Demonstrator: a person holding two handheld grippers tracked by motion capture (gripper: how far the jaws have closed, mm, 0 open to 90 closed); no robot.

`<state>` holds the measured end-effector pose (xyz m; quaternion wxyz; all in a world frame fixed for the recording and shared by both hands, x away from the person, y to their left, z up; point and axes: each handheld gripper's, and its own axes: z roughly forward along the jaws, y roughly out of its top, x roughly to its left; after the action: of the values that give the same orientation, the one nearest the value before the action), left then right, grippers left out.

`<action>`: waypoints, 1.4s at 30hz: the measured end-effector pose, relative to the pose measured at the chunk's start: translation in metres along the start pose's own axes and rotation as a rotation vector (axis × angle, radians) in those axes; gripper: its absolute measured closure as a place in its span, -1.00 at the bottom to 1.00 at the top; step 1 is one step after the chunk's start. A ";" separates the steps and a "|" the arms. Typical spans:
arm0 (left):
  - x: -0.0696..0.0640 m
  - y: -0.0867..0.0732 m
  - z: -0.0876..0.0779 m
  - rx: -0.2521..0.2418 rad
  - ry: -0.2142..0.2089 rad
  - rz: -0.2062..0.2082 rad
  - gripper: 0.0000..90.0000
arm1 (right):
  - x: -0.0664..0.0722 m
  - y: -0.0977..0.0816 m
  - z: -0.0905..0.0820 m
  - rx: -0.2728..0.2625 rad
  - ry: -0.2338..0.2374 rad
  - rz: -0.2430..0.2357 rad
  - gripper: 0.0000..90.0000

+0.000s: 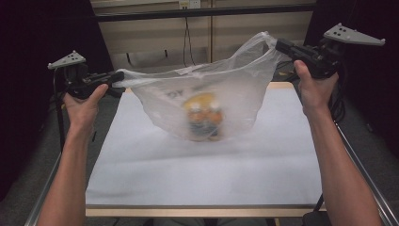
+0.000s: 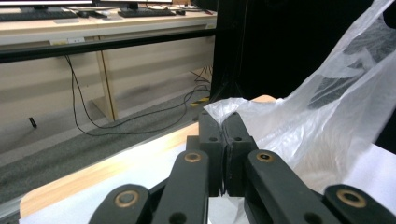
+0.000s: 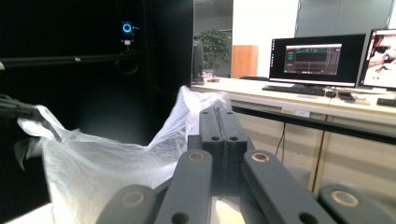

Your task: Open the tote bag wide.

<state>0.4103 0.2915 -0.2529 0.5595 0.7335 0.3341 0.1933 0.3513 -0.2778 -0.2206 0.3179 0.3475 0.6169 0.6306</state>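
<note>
The left gripper (image 1: 120, 77) is clenched on one top corner of a thin clear plastic bag (image 1: 207, 101), and the right gripper (image 1: 281, 46) is clenched on the opposite corner, held higher. In the left gripper view the film bunches out just past the closed jaws (image 2: 224, 109); in the right gripper view it rises beside them in the same way (image 3: 196, 105).

Between the two grippers the bag hangs spread open, its bottom low over the white table (image 1: 188, 165). Inside it, below and between the grippers, sits one blurred yellow and orange item (image 1: 203, 117) that I cannot identify; neither gripper view shows it.

Nothing stands between the grippers and the bag. Beyond the right gripper its view shows a desk with two monitors (image 3: 317, 58) and a potted plant (image 3: 215, 46); the left gripper view shows cables (image 2: 93, 116) on the floor beyond the table edge.
</note>
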 end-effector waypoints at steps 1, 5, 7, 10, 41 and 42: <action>0.001 -0.001 0.001 -0.008 -0.001 -0.002 0.98 | -0.002 -0.001 -0.002 0.003 -0.011 0.000 1.00; 0.001 -0.005 0.003 -0.019 -0.006 -0.019 0.98 | -0.006 -0.002 -0.007 0.007 -0.054 0.002 1.00; -0.001 -0.006 0.003 -0.020 -0.011 -0.017 0.98 | -0.006 -0.001 -0.011 0.005 -0.076 0.000 1.00; -0.004 -0.009 0.004 0.005 -0.007 -0.006 0.98 | -0.004 -0.002 -0.017 0.005 -0.077 -0.011 1.00; -0.001 -0.063 0.036 0.223 -0.031 0.017 0.98 | -0.005 -0.074 -0.016 0.256 -0.047 -0.046 1.00; 0.000 -0.065 0.037 0.234 -0.032 0.018 0.98 | -0.005 -0.077 -0.016 0.260 -0.049 -0.045 1.00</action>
<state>0.4168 0.2755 -0.3262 0.4735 0.7998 0.3389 0.1460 0.3386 -0.2885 -0.2978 0.2991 0.3872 0.6932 0.5292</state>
